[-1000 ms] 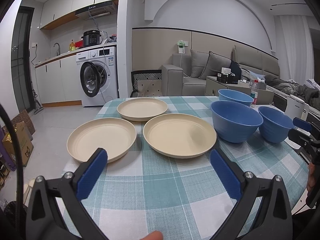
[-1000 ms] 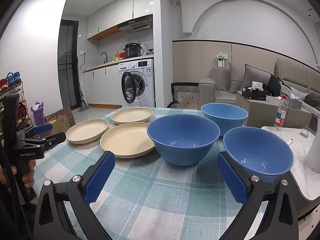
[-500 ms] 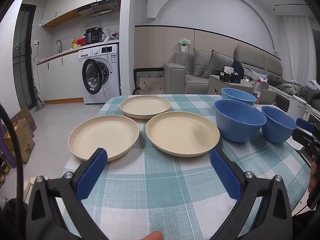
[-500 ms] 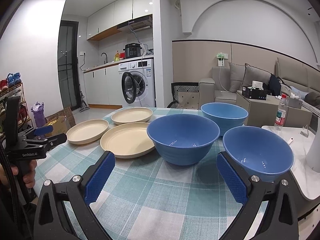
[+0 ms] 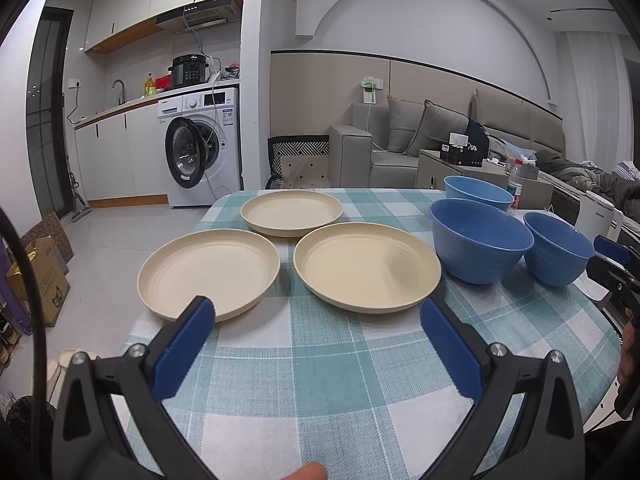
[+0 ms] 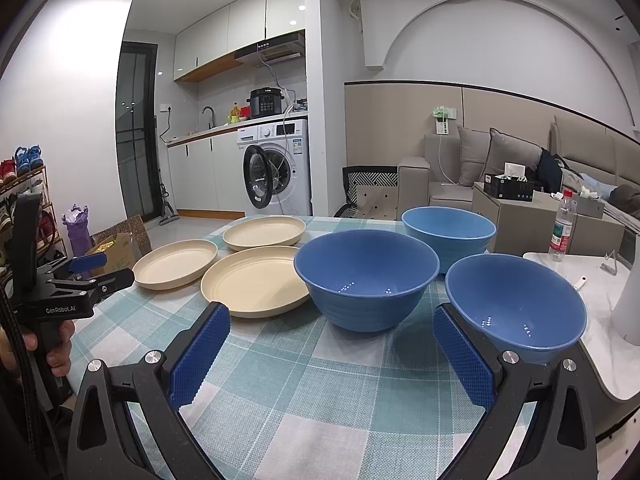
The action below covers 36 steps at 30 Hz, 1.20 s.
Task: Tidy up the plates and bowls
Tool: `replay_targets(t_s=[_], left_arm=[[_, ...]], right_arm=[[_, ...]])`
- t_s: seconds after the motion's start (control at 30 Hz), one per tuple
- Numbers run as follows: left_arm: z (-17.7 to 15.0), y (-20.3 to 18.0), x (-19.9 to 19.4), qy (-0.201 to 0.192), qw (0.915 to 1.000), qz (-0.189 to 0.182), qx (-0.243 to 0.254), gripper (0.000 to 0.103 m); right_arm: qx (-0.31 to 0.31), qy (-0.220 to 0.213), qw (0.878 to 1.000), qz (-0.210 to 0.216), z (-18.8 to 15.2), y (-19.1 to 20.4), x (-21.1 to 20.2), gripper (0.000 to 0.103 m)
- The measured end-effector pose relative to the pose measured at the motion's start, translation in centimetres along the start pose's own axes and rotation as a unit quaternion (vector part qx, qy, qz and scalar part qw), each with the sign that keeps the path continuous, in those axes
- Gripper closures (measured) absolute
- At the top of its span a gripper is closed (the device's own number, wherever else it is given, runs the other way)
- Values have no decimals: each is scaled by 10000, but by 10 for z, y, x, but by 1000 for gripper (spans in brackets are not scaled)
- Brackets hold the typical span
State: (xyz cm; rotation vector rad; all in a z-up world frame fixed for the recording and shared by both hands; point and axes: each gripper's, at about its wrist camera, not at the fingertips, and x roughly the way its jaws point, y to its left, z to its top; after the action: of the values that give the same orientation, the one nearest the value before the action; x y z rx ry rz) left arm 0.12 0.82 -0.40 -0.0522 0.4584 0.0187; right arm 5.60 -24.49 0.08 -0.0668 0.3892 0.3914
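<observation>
Cream plates lying unstacked in the left wrist view: near-left plate (image 5: 208,274), near-right plate (image 5: 366,266), far plate (image 5: 292,213), all apart on the checked table (image 5: 320,360). Sitting a little lower and nearer in frame than a second ago, suggesting slight lifting and creeping forward of the left gripper (image 5: 316,344); jaws standing wide, holding nothing. Hinting at an approach toward a plate, nothing grasped yet. Turning to the right wrist view: showing three blue bowls, middle bowl (image 6: 366,280), far bowl (image 6: 448,232), near bowl (image 6: 516,304), separate and unnested. Looking unchanged from before, right gripper (image 6: 332,354) hanging gaping, empty, just short of the near bowl.
</observation>
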Motion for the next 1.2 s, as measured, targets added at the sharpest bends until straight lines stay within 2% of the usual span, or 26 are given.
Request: replay_targets(t_s=[0.63, 0.77, 1.2], left_arm=[[3, 2, 0, 15, 10000, 16, 33, 0], [6, 7, 0, 13, 10000, 48, -36, 0], [30, 36, 6, -109, 9992, 361, -105, 0]], right_arm=[[-41, -34, 10000, 6, 9, 0, 1, 0], [-212, -4, 9998, 29, 14, 5, 7, 0], [-295, 130, 9991, 284, 56, 18, 36, 0]])
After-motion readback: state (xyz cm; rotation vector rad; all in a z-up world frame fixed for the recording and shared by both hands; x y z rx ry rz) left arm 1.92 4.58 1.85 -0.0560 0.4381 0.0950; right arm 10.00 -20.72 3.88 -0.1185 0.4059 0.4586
